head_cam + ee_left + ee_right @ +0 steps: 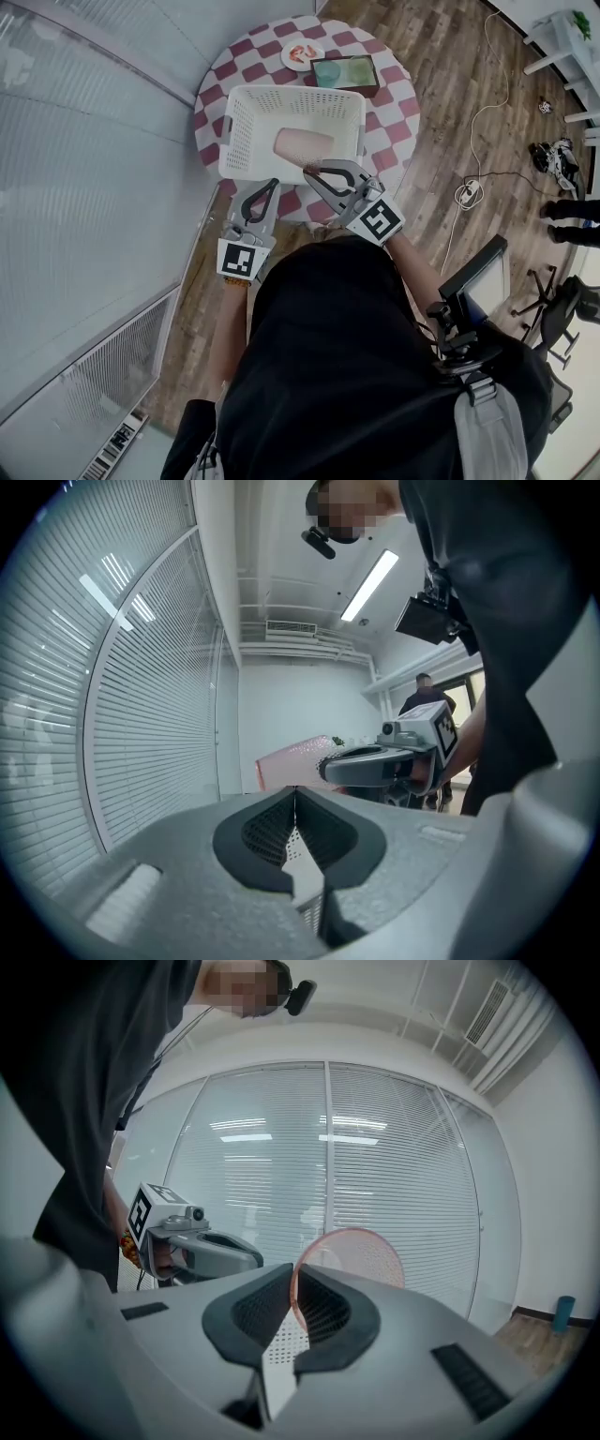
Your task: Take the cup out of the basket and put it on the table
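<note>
A pink cup (302,142) lies on its side over the white perforated basket (246,131) on the round checked table (394,103). My right gripper (309,169) is shut on the cup's rim; in the right gripper view the thin pink rim (361,1255) is pinched between the pads of that gripper (292,1283). My left gripper (273,184) sits at the basket's near rim, jaws shut tip to tip with nothing seen between them. The left gripper view looks past this gripper (295,794) to the cup (295,761) and the right gripper (375,766). The left gripper (244,1258) appears beside the cup.
At the table's far side stand a small plate of food (302,54) and a green dish on a dark tray (342,72). A glass wall with blinds runs along the left. Cables (469,192) and an office chair (553,309) are on the wooden floor to the right.
</note>
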